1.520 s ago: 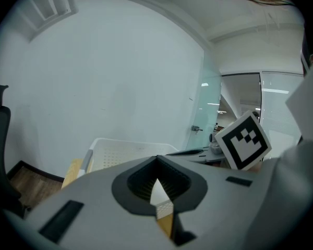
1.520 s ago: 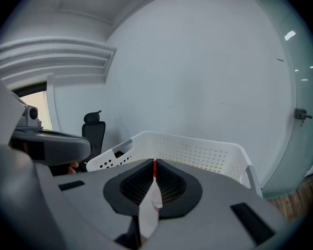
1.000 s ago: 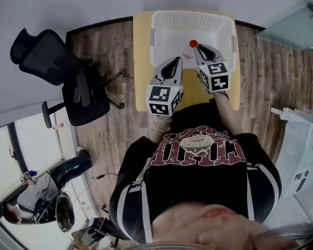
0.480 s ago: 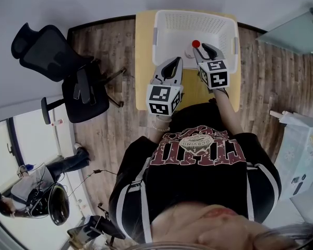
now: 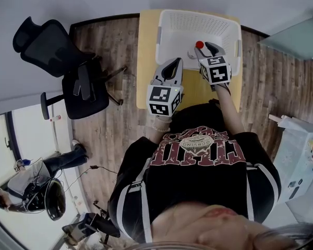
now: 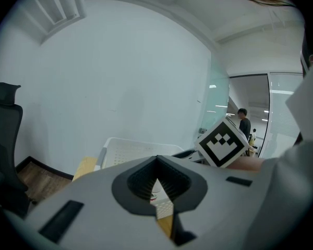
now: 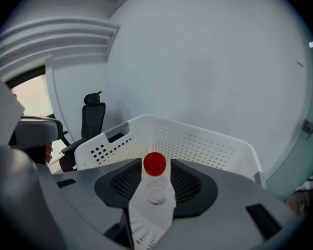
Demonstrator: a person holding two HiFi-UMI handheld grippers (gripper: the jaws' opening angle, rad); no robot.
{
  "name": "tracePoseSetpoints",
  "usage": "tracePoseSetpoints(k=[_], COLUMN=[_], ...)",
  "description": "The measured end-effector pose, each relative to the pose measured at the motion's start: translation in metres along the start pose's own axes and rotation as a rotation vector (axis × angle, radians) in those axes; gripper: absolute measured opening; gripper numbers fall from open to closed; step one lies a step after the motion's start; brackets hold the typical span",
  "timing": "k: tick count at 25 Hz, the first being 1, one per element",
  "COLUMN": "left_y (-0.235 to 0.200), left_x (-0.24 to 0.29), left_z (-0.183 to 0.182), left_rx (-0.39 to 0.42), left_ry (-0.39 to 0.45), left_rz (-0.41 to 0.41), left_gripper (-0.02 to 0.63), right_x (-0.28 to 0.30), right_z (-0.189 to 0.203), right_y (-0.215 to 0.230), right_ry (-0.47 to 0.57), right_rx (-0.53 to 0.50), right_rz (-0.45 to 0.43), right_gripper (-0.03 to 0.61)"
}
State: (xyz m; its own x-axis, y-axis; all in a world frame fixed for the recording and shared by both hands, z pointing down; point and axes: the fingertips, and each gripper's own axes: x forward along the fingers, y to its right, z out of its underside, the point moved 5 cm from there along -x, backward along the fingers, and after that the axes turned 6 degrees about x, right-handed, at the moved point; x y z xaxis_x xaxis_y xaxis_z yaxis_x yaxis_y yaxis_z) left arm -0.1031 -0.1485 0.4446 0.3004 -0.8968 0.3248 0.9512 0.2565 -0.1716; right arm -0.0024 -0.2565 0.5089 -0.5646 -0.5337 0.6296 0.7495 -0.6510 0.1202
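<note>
The left gripper (image 5: 174, 62) is held above the yellow table (image 5: 146, 46) at the near rim of the white basket (image 5: 198, 12), its jaws closed to a thin slit with nothing gripped. Farther on, the right gripper (image 5: 211, 46) is held with its jaws spread apart, and a red-capped clear bottle (image 7: 156, 185) is seen between them, stood upright inside the basket.

Red on the cap (image 7: 155, 163) of the clear bottle (image 7: 156, 189); white, dotted with rows of small holes, for the basket (image 7: 208, 145); pale yellow on the table (image 5: 146, 48); grey on the left gripper (image 5: 173, 63) and right gripper (image 5: 208, 48), black-and-white squares on the marker cubes (image 5: 161, 99); black for the office chair (image 5: 49, 48); brown planks across the floor (image 5: 115, 116); plain white on the wall (image 7: 208, 61).
</note>
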Motion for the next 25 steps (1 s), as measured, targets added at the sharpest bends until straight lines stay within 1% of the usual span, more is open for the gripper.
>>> tracePoseSetpoints(k=[12, 25], left_y=[-0.012, -0.016], left_x=[-0.009, -0.017], left_z=[0.004, 0.009], left_rx=[-0.018, -0.024], left_ry=[0.000, -0.002], left_rz=[-0.038, -0.066], left_gripper=[0.048, 0.048], right_x=[0.018, 0.025], right_z=[0.000, 0.005], right_y=[-0.001, -0.003], right_ry=[-0.032, -0.044], right_rx=[-0.019, -0.010], right_rz=[-0.011, -0.020], right_gripper=[0.169, 0.169])
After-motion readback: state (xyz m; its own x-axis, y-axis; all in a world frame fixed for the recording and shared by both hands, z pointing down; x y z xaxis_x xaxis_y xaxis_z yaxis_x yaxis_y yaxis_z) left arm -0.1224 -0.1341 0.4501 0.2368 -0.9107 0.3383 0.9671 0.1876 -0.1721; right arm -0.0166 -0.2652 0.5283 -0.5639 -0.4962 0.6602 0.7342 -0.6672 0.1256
